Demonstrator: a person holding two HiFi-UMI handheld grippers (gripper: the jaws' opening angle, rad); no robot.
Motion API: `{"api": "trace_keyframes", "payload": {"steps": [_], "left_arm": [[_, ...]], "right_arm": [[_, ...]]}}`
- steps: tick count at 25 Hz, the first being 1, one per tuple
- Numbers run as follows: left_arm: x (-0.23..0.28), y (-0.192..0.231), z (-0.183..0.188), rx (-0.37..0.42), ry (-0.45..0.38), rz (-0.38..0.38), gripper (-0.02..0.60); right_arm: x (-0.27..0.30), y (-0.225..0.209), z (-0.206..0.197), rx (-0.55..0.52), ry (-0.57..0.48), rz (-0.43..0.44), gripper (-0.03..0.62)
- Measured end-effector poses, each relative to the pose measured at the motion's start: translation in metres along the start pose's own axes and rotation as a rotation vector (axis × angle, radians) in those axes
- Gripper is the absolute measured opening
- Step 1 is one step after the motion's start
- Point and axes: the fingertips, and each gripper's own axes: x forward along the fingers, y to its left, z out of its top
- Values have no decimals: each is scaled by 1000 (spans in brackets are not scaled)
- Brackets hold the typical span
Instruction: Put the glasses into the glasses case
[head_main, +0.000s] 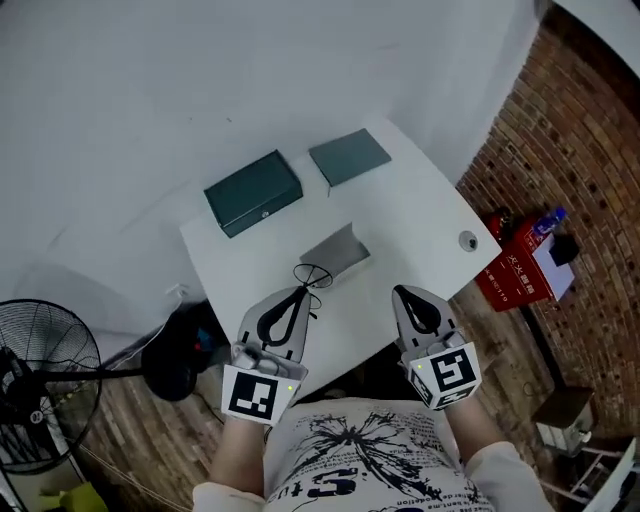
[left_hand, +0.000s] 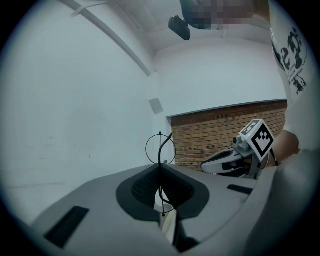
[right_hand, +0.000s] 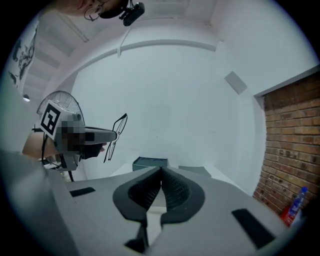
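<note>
In the lower middle of the head view, my left gripper (head_main: 303, 291) has its jaws pinched together on the wire-rimmed glasses (head_main: 313, 275). It holds them by the thin frame, clear of the white table (head_main: 420, 215), so the lenses touch nothing. The left gripper view shows the wire caught right at the pad tips, with one round rim (left_hand: 160, 148) standing up above them. That looks to me like a light grip, one that could twist.

My right gripper (head_main: 401, 293) sits at lower right with its jaws closed on nothing, which I judge leaves it free for the lid.

The dark green glasses case (head_main: 253, 193) lies at upper centre, apparently shut and well apart from the glasses. A grey cloth (head_main: 335, 250) lies between them.
</note>
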Motion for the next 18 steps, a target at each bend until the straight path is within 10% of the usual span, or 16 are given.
{"api": "trace_keyframes", "payload": {"steps": [11, 18], "left_arm": [[119, 53, -60, 20, 285, 183, 15], [157, 50, -113, 58, 433, 175, 15]], "right_arm": [[137, -95, 12, -18, 84, 297, 15], [168, -117, -15, -18, 148, 438, 15]]}}
